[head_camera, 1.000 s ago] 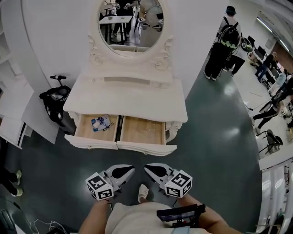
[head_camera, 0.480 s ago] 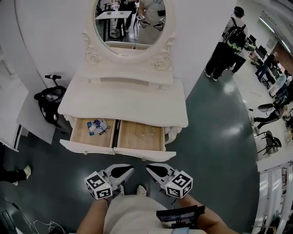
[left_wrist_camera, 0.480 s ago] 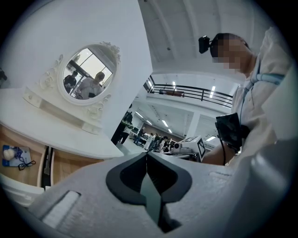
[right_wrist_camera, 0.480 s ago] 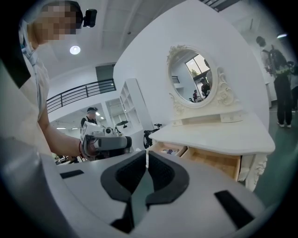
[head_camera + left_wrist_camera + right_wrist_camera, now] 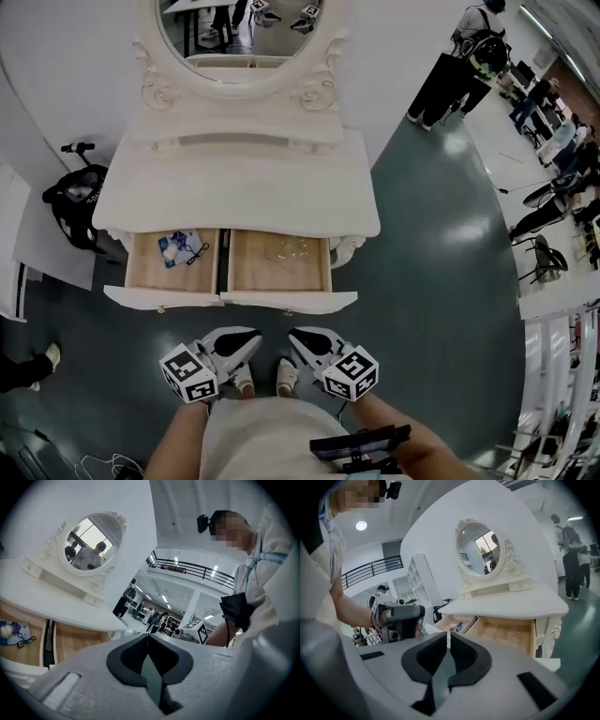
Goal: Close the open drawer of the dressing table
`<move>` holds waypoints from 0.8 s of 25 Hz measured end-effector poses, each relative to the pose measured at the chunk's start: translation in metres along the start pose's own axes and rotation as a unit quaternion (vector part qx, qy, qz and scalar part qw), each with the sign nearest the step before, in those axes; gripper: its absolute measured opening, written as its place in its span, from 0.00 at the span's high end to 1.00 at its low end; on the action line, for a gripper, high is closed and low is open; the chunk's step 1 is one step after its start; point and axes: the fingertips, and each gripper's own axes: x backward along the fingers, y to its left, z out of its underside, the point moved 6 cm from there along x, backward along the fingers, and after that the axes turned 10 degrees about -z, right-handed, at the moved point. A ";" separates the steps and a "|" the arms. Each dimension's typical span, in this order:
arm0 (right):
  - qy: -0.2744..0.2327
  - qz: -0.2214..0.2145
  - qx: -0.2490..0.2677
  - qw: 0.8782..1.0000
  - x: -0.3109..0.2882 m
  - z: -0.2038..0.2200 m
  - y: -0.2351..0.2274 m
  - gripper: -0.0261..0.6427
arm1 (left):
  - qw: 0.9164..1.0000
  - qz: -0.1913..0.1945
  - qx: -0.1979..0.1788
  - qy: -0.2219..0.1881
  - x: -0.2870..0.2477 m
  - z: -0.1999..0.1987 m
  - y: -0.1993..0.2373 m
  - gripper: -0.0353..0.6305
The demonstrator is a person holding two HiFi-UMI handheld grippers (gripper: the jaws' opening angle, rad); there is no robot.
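Closer than a second back: both grippers sit nearer the drawer fronts, and the white carved dressing table has slid left in frame, its oval mirror now cropped at the top.

Head view: two pale-wood drawers with white fronts stand pulled out under the counter. The left drawer holds a blue packet and small bits. The right drawer is nearly bare, with something clear glinting in it that I can't identify. The white left gripper and right gripper hang side by side just short of the fronts, touching nothing. I judge that as staging to push the fronts in. The task names one drawer, but both are open. A black bag lies on the floor beside the table.

Left gripper view: left gripper jaws together, nothing between them. The drawers show only at the left edge, partly cut off by the gripper body, so I can't read the gap to the fronts here.

Right gripper view: right gripper jaws together too, empty. Closed tips suit a shove better than a pinch. The right drawer lies ahead and to the right, apart from the tips. The left drawer is mostly hidden behind the hand-held left gripper.
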 end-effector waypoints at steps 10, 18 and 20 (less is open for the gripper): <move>0.041 0.060 -0.101 0.992 -0.021 0.064 -0.041 0.80 | 0.999 0.000 0.024 0.024 -0.003 0.023 0.021 0.93; 0.055 0.108 -0.134 0.984 -0.038 0.090 -0.061 0.80 | 0.999 0.009 0.032 0.033 -0.011 0.031 0.034 0.93; 0.059 0.120 -0.139 0.981 -0.042 0.094 -0.065 0.80 | 0.999 0.012 0.034 0.036 -0.012 0.034 0.037 0.93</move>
